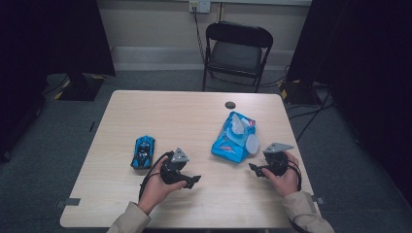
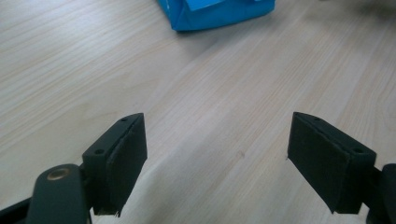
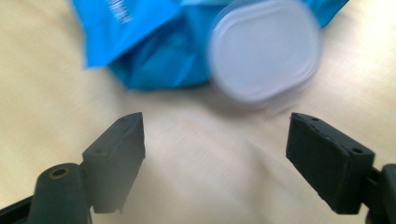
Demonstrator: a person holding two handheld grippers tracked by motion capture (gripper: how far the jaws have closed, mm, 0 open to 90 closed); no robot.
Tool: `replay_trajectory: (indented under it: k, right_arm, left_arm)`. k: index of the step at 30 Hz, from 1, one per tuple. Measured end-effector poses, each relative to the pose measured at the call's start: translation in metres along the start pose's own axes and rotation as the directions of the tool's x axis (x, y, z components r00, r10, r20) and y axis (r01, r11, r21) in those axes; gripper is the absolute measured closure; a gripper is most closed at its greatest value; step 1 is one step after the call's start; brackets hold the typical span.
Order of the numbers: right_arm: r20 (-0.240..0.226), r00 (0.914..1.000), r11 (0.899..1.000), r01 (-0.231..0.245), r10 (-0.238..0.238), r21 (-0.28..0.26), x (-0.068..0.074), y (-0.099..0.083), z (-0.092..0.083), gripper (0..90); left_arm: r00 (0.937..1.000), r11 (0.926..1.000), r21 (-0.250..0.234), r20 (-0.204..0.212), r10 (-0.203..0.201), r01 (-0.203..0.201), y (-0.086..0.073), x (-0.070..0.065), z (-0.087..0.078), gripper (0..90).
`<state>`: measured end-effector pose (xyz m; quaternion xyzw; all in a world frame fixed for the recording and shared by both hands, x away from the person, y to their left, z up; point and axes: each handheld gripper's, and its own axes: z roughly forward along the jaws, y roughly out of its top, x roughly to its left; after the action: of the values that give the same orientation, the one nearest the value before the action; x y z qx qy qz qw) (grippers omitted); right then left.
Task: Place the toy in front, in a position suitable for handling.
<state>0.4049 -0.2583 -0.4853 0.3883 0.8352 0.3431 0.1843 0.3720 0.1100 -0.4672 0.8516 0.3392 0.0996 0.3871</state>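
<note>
A blue wet-wipe pack (image 1: 233, 138) lies right of the table's middle, its white lid (image 1: 252, 143) flipped open and a wipe sticking up from it. To the left lies a small blue toy car (image 1: 144, 151). My left gripper (image 1: 192, 181) hovers low between car and pack, open, with bare wood between its jaws (image 2: 217, 120); the pack (image 2: 219, 11) sits ahead of it. My right gripper (image 1: 255, 168) is just right of the pack, open and empty. In its view (image 3: 216, 117) the white lid (image 3: 264, 51) and the blue pack (image 3: 149, 56) are close ahead, blurred.
The light wooden table (image 1: 160, 111) has a small dark round disc (image 1: 230, 105) near its far edge. A black folding chair (image 1: 236, 51) stands behind the table. Cables run over the floor at the right (image 1: 311, 114).
</note>
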Motion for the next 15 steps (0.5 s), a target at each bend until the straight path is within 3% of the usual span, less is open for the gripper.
replay_trajectory:
  k: [3,7,15]
  right_arm:
    - [-0.033,0.9994,1.000,-0.008,0.009,0.014,0.010,-0.011,-0.006,17.0]
    - [-0.062,0.9980,1.000,0.018,-0.016,0.026,0.023,-0.019,-0.012,16.4]
    - [-0.081,0.9964,0.999,0.029,-0.026,0.039,0.030,-0.027,-0.010,15.1]
  left_arm:
    - [0.9999,1.0000,0.002,-0.009,-0.009,0.009,-0.002,0.001,-0.003,19.2]
    - [0.9997,0.9999,0.012,-0.022,-0.006,0.006,-0.004,0.003,-0.008,19.2]
    - [0.9979,0.9993,0.015,-0.056,-0.032,0.033,-0.013,0.016,-0.020,19.2]
